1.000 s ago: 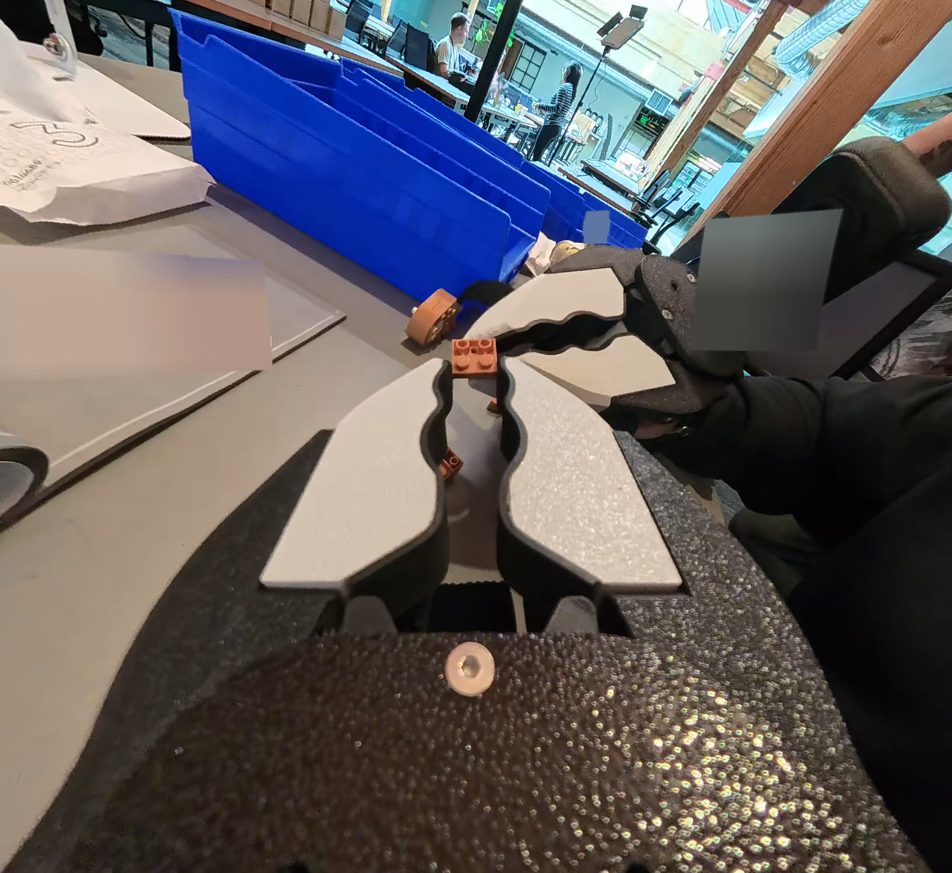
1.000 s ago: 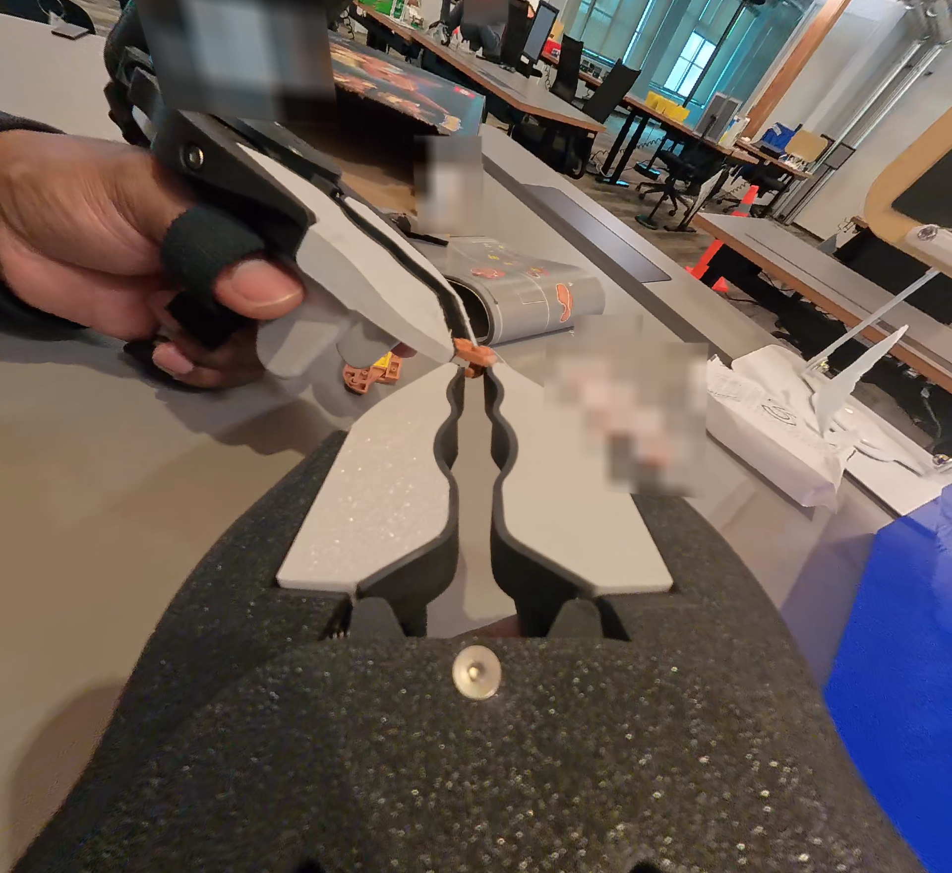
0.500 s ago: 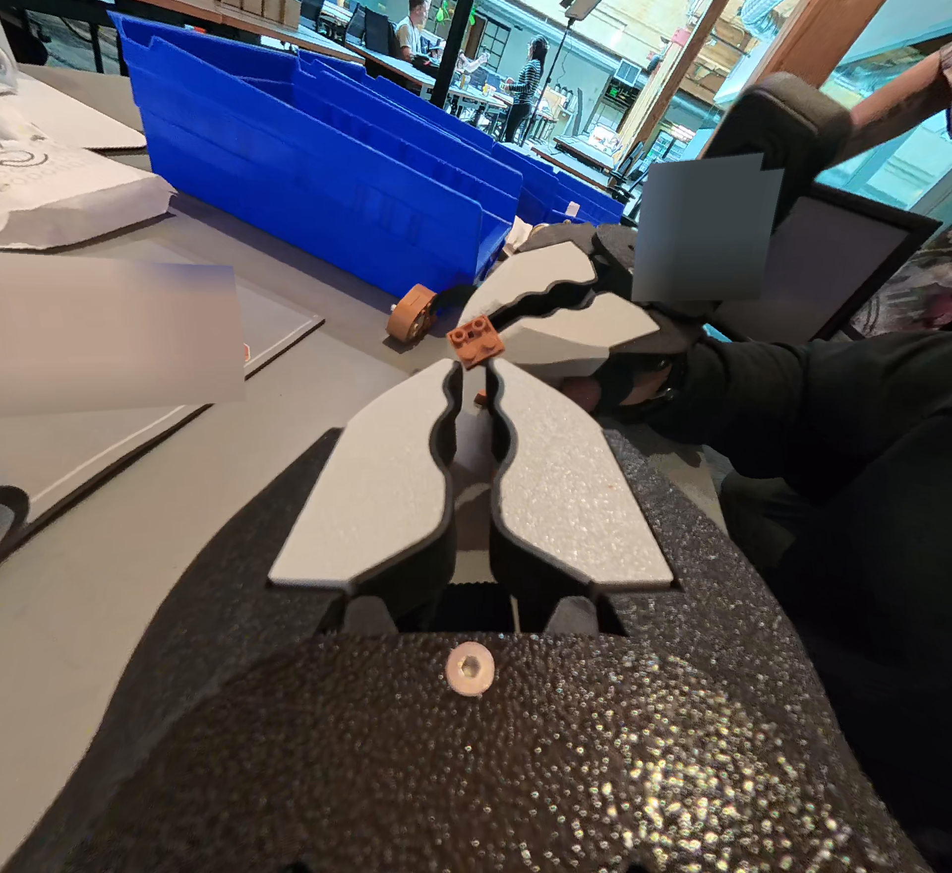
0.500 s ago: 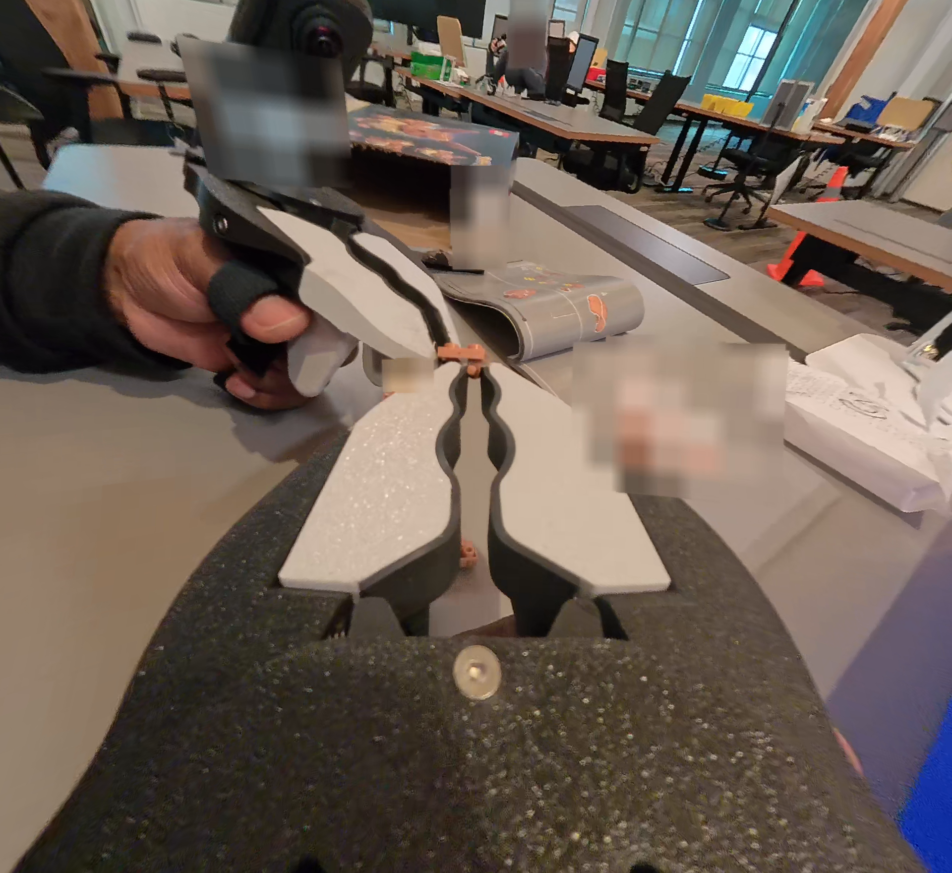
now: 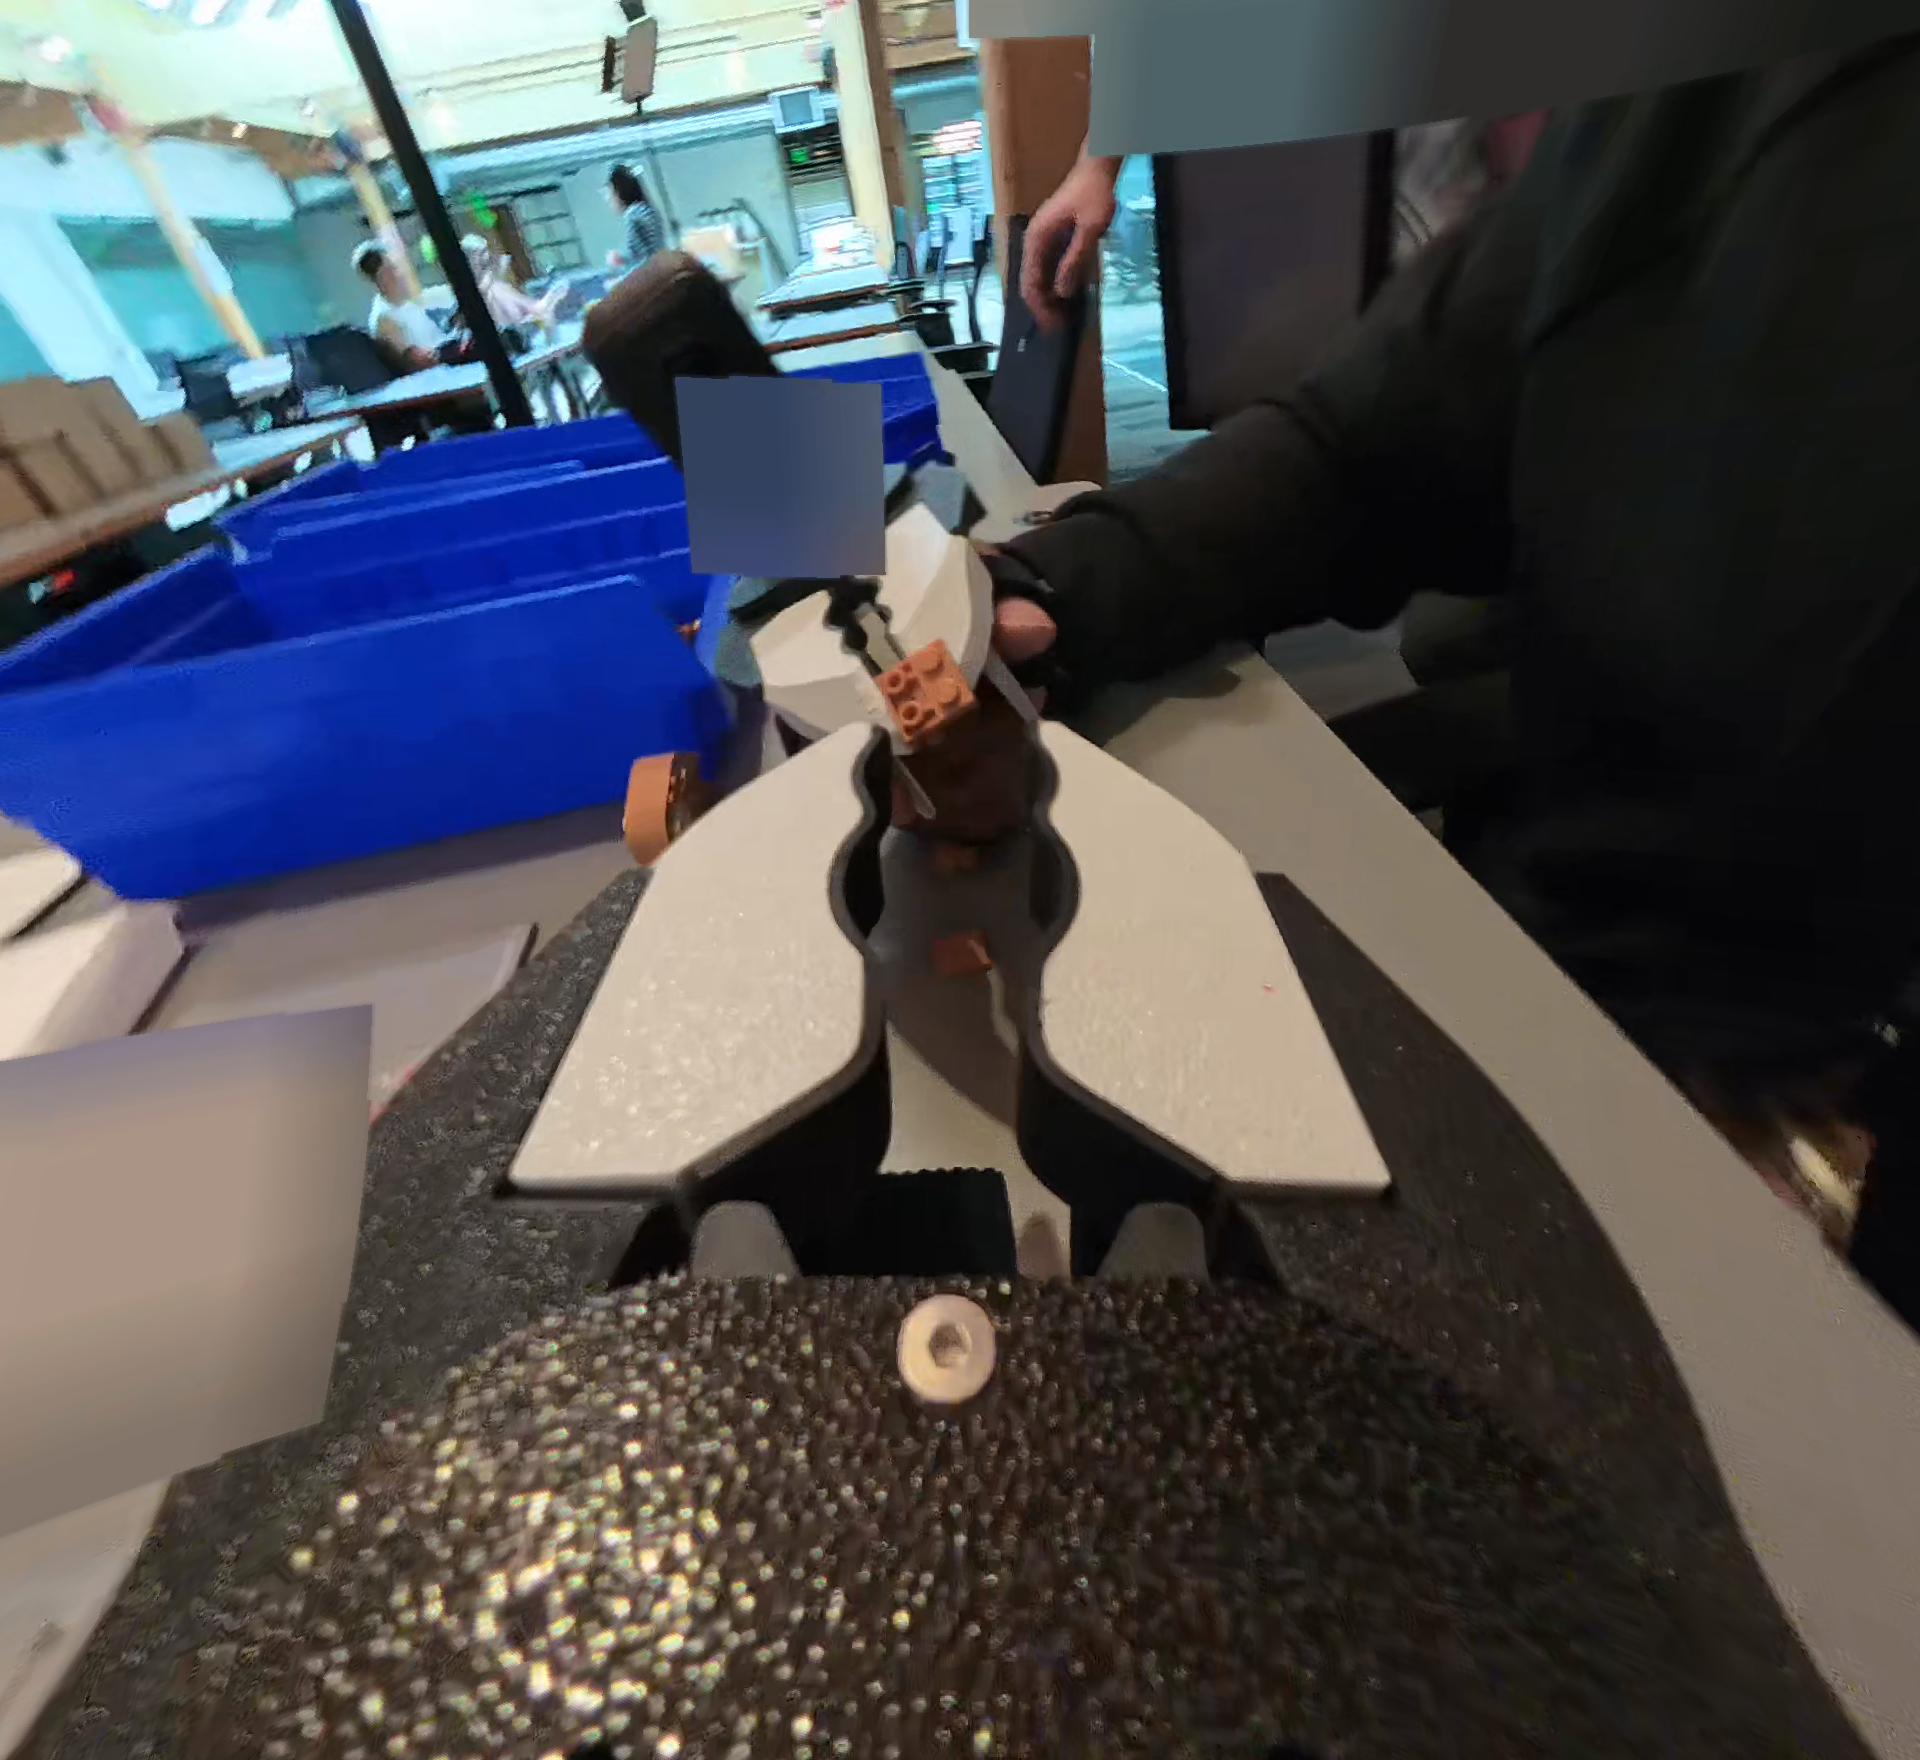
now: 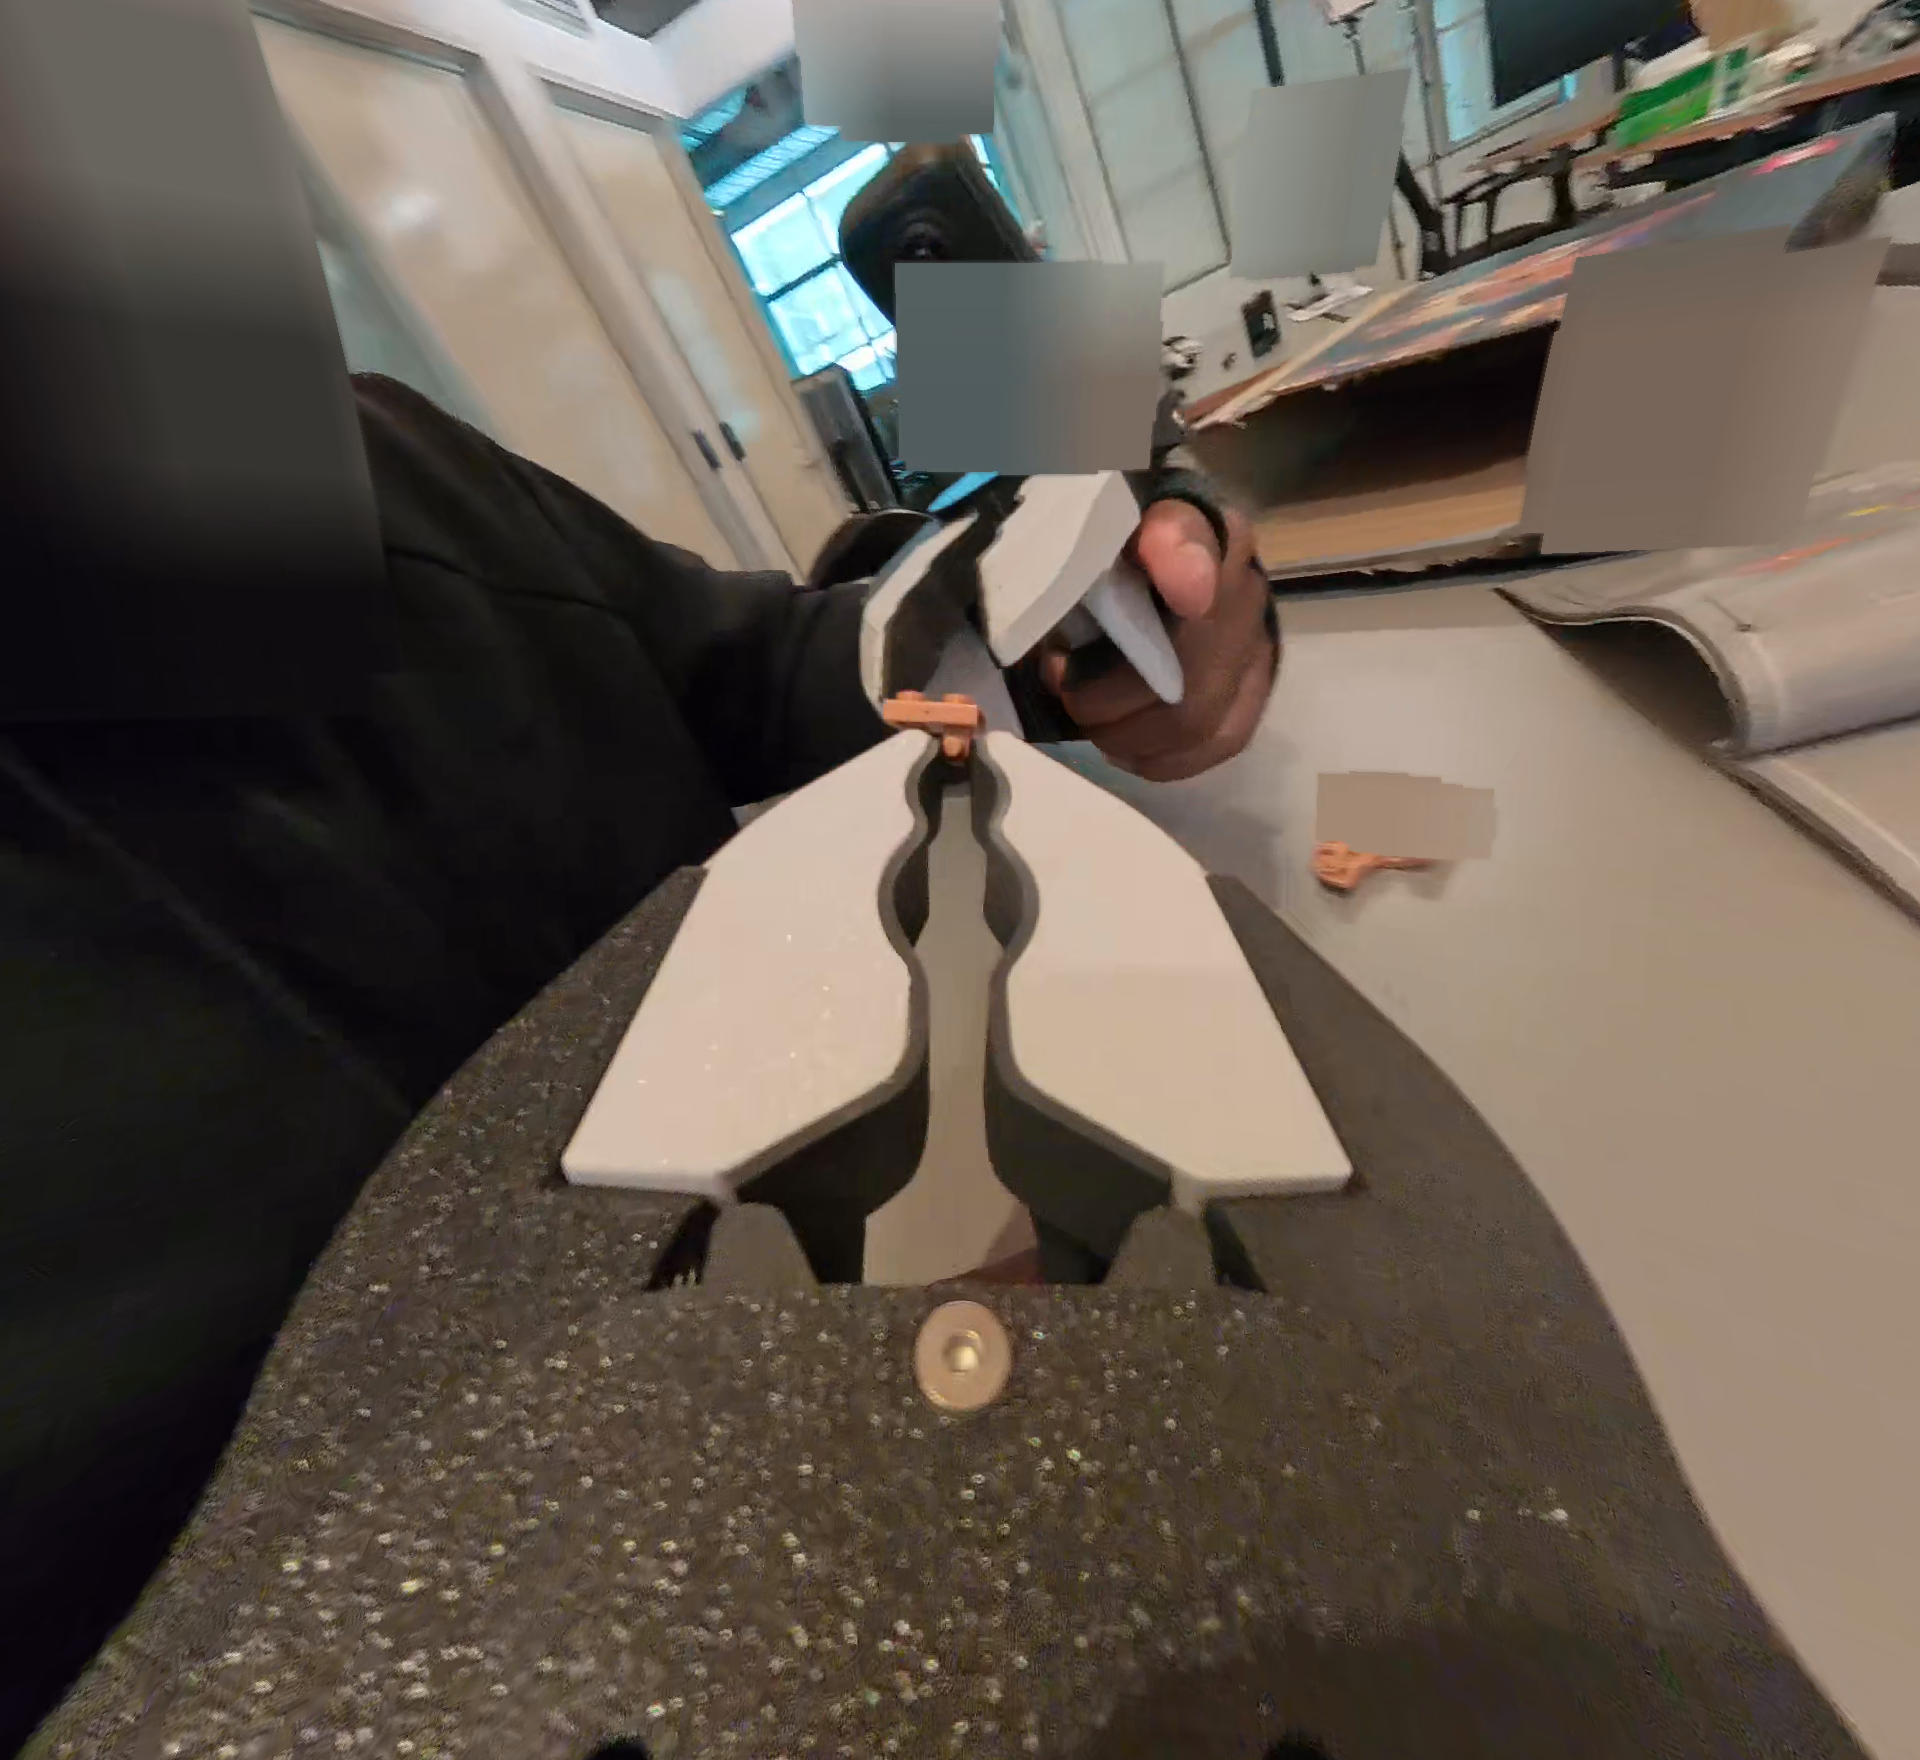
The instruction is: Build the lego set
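My right gripper [image 6: 951, 746] is shut on a small orange studded brick [image 6: 932, 713], with the pads pinching the peg under its flat plate. The left wrist view shows the same brick [image 5: 928, 687] studs-up at the tips of the right gripper [image 5: 862, 661]. My left gripper [image 5: 961, 754] is open. Its left fingertip [image 5: 868, 744] is just below and beside the brick, and nothing is pressed between its pads. In the right wrist view, the left gripper's fingers [image 6: 1049, 578] stand apart just behind the brick. Both grippers are held above the grey table [image 5: 1195, 754].
Blue bins [image 5: 364, 671] stand at the left, with an orange wheel [image 5: 655, 796] in front of them. A small orange piece [image 5: 961, 954] lies on the table under my left jaws. Another orange piece [image 6: 1340, 863], a curled booklet [image 6: 1766, 640] and a cardboard box [image 6: 1403, 463] are to the right. The person's dark sleeve [image 6: 520, 671] is close by. Both grippers' tips are close together, under 4 cm apart.
My left jaws narrowed, then opened wide and came off the brick. The brick stays in the shut right gripper. Both grippers have swung round toward the person.
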Demonstrator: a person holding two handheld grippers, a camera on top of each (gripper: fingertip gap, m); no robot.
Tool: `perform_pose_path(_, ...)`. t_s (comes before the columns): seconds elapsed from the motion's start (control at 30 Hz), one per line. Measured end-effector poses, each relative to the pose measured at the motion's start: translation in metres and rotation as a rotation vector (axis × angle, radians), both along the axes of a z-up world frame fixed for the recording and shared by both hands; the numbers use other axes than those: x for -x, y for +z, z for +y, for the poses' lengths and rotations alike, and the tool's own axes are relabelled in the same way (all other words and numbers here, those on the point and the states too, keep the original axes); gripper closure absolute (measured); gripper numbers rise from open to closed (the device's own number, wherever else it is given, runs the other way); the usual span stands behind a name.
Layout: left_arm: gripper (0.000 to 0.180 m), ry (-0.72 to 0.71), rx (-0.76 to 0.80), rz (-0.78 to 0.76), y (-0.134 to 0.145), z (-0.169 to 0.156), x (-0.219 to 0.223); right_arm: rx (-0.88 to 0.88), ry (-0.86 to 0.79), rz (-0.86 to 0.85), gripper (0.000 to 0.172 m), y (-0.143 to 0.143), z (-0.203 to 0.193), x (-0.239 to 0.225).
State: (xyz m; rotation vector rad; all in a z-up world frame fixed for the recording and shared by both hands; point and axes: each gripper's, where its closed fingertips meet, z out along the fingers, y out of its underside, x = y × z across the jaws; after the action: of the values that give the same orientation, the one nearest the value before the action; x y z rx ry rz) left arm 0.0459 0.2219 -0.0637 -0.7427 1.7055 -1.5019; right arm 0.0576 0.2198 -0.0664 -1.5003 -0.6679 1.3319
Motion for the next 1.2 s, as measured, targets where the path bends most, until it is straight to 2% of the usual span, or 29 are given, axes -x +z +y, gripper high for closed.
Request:
perform_pose_path(0.2,0.156,-0.131,-0.162,-0.077,0.011,-0.014,-0.001,0.014,0.166,0.051,0.168,0.008,-0.024,0.006)
perform_pose_path(0.3,0.157,-0.249,-0.209,-0.109,0.017,-0.026,0.006,0.023,0.259,0.060,0.168,0.008,-0.037,0.010)
perform_pose_path(0.53,0.156,-0.403,-0.291,-0.117,0.013,-0.050,0.007,0.030,0.389,0.051,0.167,0.004,-0.054,0.022)
perform_pose_path(1.2,0.163,-0.450,-0.269,-0.117,0.000,-0.066,0.006,0.028,0.418,0.022,0.167,0.000,-0.058,0.027)
